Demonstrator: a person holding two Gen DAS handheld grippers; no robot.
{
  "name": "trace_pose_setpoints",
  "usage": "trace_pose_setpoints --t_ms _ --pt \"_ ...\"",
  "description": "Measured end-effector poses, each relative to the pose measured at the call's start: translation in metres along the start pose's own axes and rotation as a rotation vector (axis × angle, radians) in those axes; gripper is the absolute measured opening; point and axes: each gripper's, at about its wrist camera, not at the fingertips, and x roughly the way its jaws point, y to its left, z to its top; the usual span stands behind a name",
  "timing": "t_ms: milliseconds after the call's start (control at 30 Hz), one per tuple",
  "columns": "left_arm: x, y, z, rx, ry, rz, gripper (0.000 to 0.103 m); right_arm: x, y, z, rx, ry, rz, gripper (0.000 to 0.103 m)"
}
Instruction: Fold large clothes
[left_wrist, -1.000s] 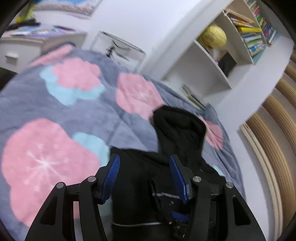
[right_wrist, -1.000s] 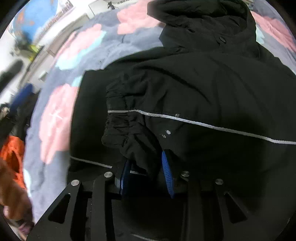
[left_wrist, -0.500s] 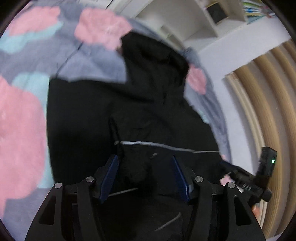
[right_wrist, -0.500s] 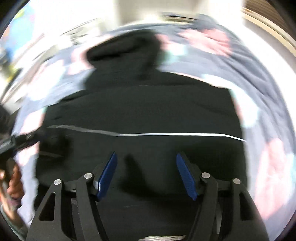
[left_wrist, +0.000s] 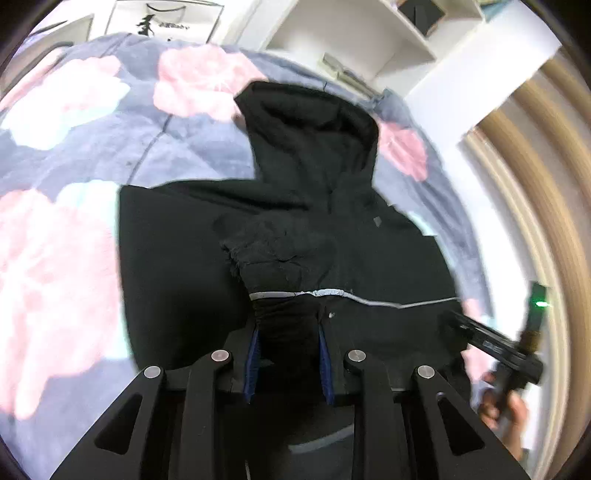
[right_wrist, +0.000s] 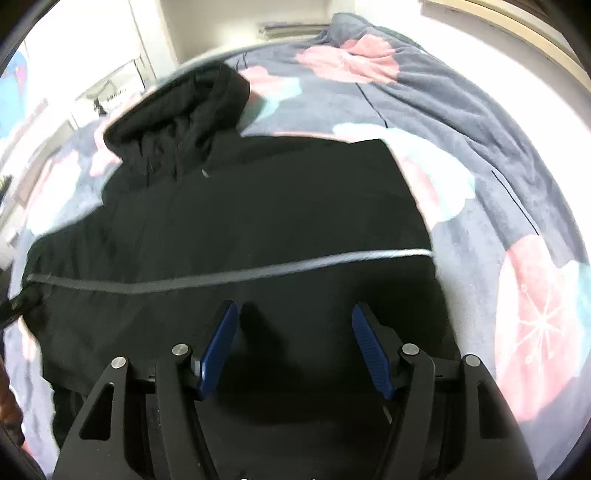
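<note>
A black hooded jacket (left_wrist: 177, 258) lies flat on a flowered bedspread, its hood (left_wrist: 314, 122) at the far end. One sleeve (left_wrist: 280, 258) is folded across the body, crossed by a grey reflective stripe (left_wrist: 369, 299). My left gripper (left_wrist: 288, 332) is closing on that sleeve, and bunched black fabric fills the gap between its blue pads. In the right wrist view the jacket (right_wrist: 258, 206) and its hood (right_wrist: 177, 122) fill the middle. My right gripper (right_wrist: 295, 325) hovers open over the lower body with nothing between its fingers. It also shows at the right of the left wrist view, held by a hand (left_wrist: 506, 410).
The grey bedspread (right_wrist: 480, 147) with pink and pale blue flowers extends around the jacket on all sides. White shelves (left_wrist: 369, 37) stand beyond the bed's far end. A slatted wooden panel (left_wrist: 535, 184) runs along the right. A framed picture (left_wrist: 166, 18) leans at the back.
The left gripper moved in over the jacket and narrowed its jaws onto the folded sleeve. The right gripper let go of that sleeve, opened and swung over to the jacket's right part.
</note>
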Motion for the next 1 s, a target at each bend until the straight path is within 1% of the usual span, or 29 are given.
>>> trace_pose_setpoints --t_ms 67,100,133,167,200,233,300,367,400,433,467,500,533,567,600,633,667,700,733,767,800,833,900,967,1000 --pt "-0.002 0.004 0.001 0.001 0.048 0.061 0.03 -0.003 0.001 0.002 -0.004 -0.002 0.009 0.069" --pt "0.004 0.007 0.0 0.005 0.082 0.079 0.036 -0.002 0.003 0.002 -0.009 0.007 0.004 0.069" --pt "0.016 0.015 -0.005 0.001 0.146 0.104 0.038 0.002 0.004 0.001 -0.011 0.02 -0.004 0.069" --pt "0.031 0.026 -0.01 -0.019 0.197 0.139 0.04 0.011 0.005 -0.001 -0.011 0.052 -0.02 0.069" --pt "0.041 0.035 -0.014 -0.036 0.224 0.15 0.044 0.023 0.007 -0.002 -0.014 0.09 -0.036 0.069" --pt "0.055 0.043 -0.018 -0.047 0.24 0.14 0.045 0.033 0.008 -0.004 -0.021 0.108 -0.056 0.069" --pt "0.06 0.048 -0.019 -0.065 0.222 0.122 0.045 0.044 0.014 -0.008 -0.051 0.105 -0.081 0.073" --pt "0.046 0.042 -0.012 -0.06 0.195 0.123 0.045 0.048 0.023 -0.009 -0.101 0.109 -0.12 0.073" --pt "0.032 0.037 -0.007 -0.046 0.14 0.129 0.045 0.046 0.025 -0.007 -0.107 0.115 -0.118 0.073" --pt "0.02 0.033 -0.003 -0.036 0.089 0.129 0.045 0.042 0.025 -0.005 -0.107 0.118 -0.104 0.073" --pt "0.002 0.027 0.0 -0.02 0.005 0.127 0.046 0.034 0.024 -0.003 -0.098 0.113 -0.078 0.073" --pt "-0.008 0.02 0.001 -0.005 -0.051 0.111 0.052 0.025 0.023 -0.001 -0.085 0.096 -0.045 0.073" --pt "-0.014 0.014 0.001 0.013 -0.089 0.083 0.055 0.012 0.023 0.002 -0.067 0.062 0.004 0.073" --pt "-0.016 0.005 0.0 0.035 -0.112 0.037 0.057 0.001 0.024 0.004 -0.061 0.03 0.032 0.073" --pt "-0.013 -0.001 -0.003 0.047 -0.108 0.01 0.057 -0.006 0.026 0.005 -0.061 0.006 0.039 0.073" --pt "-0.003 -0.01 -0.006 0.063 -0.083 -0.018 0.057 -0.011 0.031 0.005 -0.069 -0.011 0.028 0.073" --pt "0.016 -0.019 -0.011 0.09 -0.033 -0.028 0.057 -0.009 0.035 0.005 -0.078 -0.007 0.015 0.073" --pt "0.031 -0.025 -0.016 0.11 0.007 -0.016 0.057 0.0 0.042 0.004 -0.096 0.024 -0.01 0.073" --pt "0.055 -0.028 -0.023 0.125 0.073 0.027 0.057 0.013 0.045 -0.001 -0.1 0.072 -0.03 0.073" --pt "0.076 -0.025 -0.03 0.122 0.137 0.074 0.051 0.032 0.045 -0.007 -0.093 0.14 -0.042 0.073" --pt "0.097 -0.021 -0.037 0.116 0.178 0.115 0.049 0.049 0.045 -0.013 -0.089 0.185 -0.049 0.073" --pt "0.103 -0.021 -0.038 0.127 0.169 0.133 0.049 0.056 0.043 -0.018 -0.097 0.177 -0.057 0.073" --pt "0.102 -0.027 -0.035 0.134 0.164 0.152 0.05 0.06 0.049 -0.024 -0.121 0.135 -0.088 0.074" --pt "0.098 -0.024 -0.035 0.131 0.127 0.131 0.05 0.057 0.051 -0.026 -0.111 0.12 -0.093 0.074" --pt "0.097 -0.024 -0.035 0.142 0.117 0.127 0.05 0.053 0.051 -0.027 -0.11 0.116 -0.08 0.075"
